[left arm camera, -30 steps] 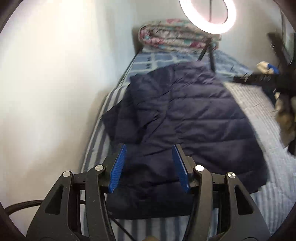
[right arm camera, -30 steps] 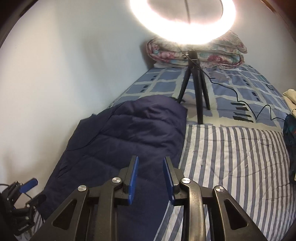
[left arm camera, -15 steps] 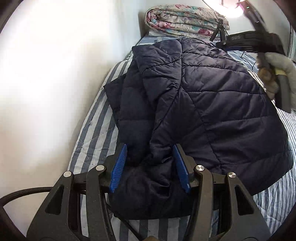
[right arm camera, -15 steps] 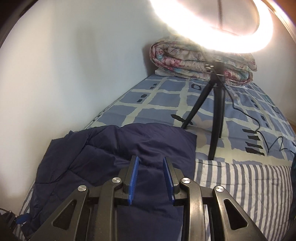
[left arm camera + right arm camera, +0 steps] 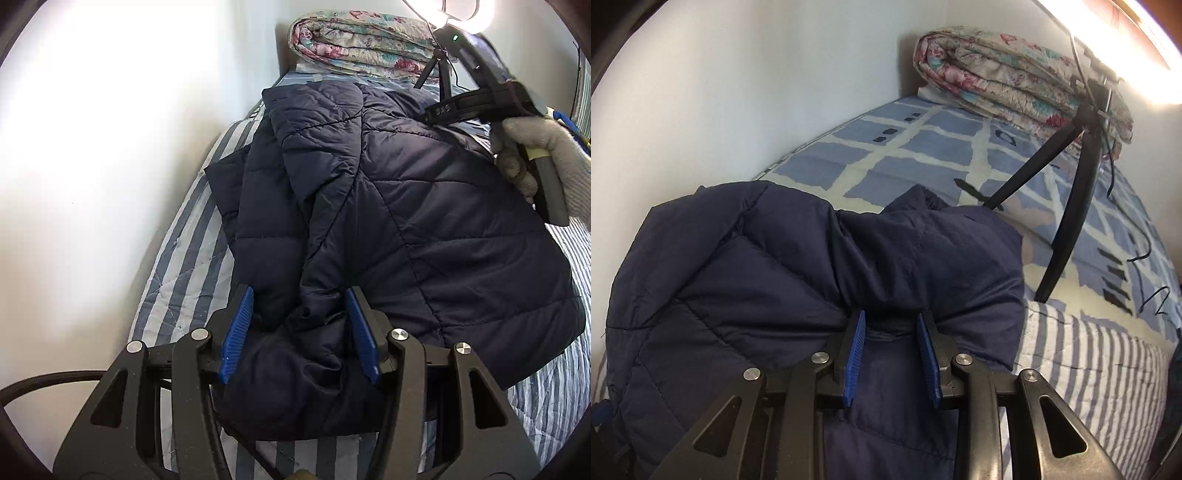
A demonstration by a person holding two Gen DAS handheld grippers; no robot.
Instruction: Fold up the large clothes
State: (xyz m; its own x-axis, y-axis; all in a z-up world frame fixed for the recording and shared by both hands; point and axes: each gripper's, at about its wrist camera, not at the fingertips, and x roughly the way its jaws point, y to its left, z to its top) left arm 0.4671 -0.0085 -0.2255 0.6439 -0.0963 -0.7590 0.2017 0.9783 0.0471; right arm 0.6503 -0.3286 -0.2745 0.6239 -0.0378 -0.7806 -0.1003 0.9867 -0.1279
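A dark navy quilted jacket point(image 5: 424, 229) is spread on the bed point(image 5: 184, 273), along the wall-side edge, with one half folded over the other and a ridge of fabric running down its middle. Its far end is seen just short of the tripod point(image 5: 1071, 229) that stands on the checked sheet point(image 5: 923, 147); a rolled floral quilt point(image 5: 1015, 81) is stacked at the head of the bed.

The left gripper point(image 5: 301, 332) is held at the jacket's near end, jaws about half open, with a bunched fold of fabric lying between the blue pads point(image 5: 236, 332); whether the pads press on it cannot be told.

The right gripper point(image 5: 890, 354) is set at the jacket's far end, jaws fairly narrow and just opened a little further. Fabric is seen between and below its pads point(image 5: 855, 354), but contact cannot be told. In the left view it is carried by a gloved hand point(image 5: 546, 162) above the jacket's far right part.
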